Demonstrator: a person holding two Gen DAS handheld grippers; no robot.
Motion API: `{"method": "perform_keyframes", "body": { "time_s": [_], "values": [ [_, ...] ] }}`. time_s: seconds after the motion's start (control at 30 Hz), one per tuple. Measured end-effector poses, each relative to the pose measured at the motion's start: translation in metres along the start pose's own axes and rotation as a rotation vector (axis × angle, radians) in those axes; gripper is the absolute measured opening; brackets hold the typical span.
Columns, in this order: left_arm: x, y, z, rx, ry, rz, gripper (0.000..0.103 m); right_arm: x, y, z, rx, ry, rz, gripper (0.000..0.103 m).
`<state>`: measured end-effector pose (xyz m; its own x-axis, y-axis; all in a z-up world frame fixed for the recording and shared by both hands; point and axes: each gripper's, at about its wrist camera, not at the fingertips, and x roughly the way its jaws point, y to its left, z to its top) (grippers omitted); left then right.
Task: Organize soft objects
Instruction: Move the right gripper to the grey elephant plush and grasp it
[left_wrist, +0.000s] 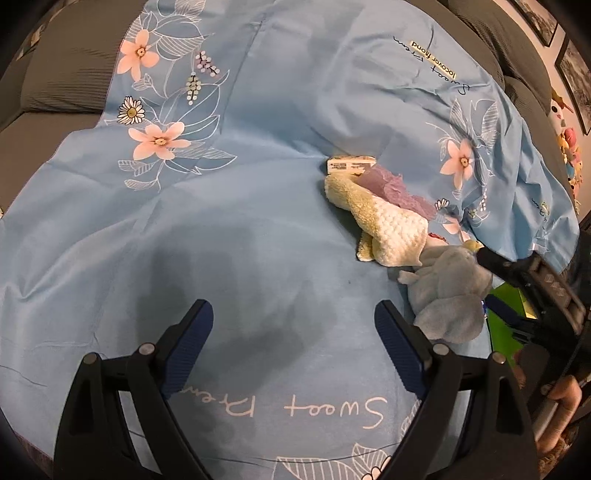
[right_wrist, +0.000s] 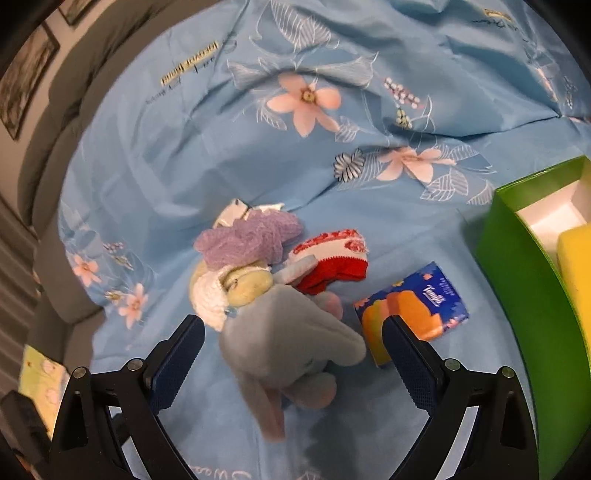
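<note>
Both views are wrist fisheyes, each looking forward and steeply down along its own gripper's fingers at the blue floral bedsheet.

Left wrist: left gripper over bare sheet, pile ahead and to its right, mid range; the right gripper shows at the right edge.

Right wrist: close, right gripper directly over the grey plush elephant, green box to its right.

Shared: elephant, cream towel, purple mesh cloth, sheet.

Smooth cloth sheet, fuzzy plush toy, glossy tissue pkt.
</note>
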<state>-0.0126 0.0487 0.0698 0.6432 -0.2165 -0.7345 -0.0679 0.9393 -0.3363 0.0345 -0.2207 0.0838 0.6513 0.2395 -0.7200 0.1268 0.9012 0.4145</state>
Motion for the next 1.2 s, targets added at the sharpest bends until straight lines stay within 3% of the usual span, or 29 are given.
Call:
{"method": "perform_keyframes", "body": {
  "time_s": [0.13, 0.17, 0.2, 0.33, 0.5, 0.63, 0.77, 0.87, 0.97, 1.07, 1.2],
  "values": [
    [-0.002, 0.002, 0.002, 0.001, -0.009, -0.002, 0.089, 0.023, -0.001, -0.004, 0.019, 0.049, -0.008, 0.097],
    [-0.003, 0.003, 0.002, -0.005, -0.008, -0.004, 0.089, 0.026, 0.0, -0.005, 0.017, 0.048, -0.012, 0.087],
    [-0.003, 0.005, 0.002, -0.011, -0.006, -0.007, 0.089, 0.027, 0.001, -0.007, 0.011, 0.042, -0.016, 0.084],
    [-0.007, 0.014, 0.007, -0.038, -0.012, -0.008, 0.089, 0.016, 0.015, -0.012, -0.06, 0.012, -0.042, 0.078],
    [-0.013, 0.027, 0.013, -0.083, -0.032, 0.019, 0.089, -0.018, 0.05, -0.028, -0.265, -0.061, -0.18, 0.078],
    [-0.016, 0.038, 0.016, -0.121, -0.036, 0.028, 0.089, -0.014, 0.09, -0.055, -0.523, -0.046, -0.268, 0.079],
    [-0.018, 0.045, 0.018, -0.151, -0.038, 0.033, 0.089, 0.017, 0.111, -0.079, -0.605, 0.067, -0.227, 0.084],
    [-0.02, 0.05, 0.018, -0.163, -0.039, 0.034, 0.089, 0.021, 0.127, -0.092, -0.671, 0.069, -0.219, 0.085],
    [-0.02, 0.051, 0.02, -0.169, -0.04, 0.034, 0.089, 0.011, 0.132, -0.093, -0.66, 0.09, -0.107, 0.086],
    [-0.019, 0.049, 0.019, -0.166, -0.033, 0.031, 0.089, -0.002, 0.133, -0.092, -0.66, 0.074, -0.069, 0.094],
    [-0.018, 0.047, 0.018, -0.158, -0.027, 0.019, 0.089, -0.021, 0.132, -0.087, -0.631, 0.041, -0.018, 0.095]
  ]
}}
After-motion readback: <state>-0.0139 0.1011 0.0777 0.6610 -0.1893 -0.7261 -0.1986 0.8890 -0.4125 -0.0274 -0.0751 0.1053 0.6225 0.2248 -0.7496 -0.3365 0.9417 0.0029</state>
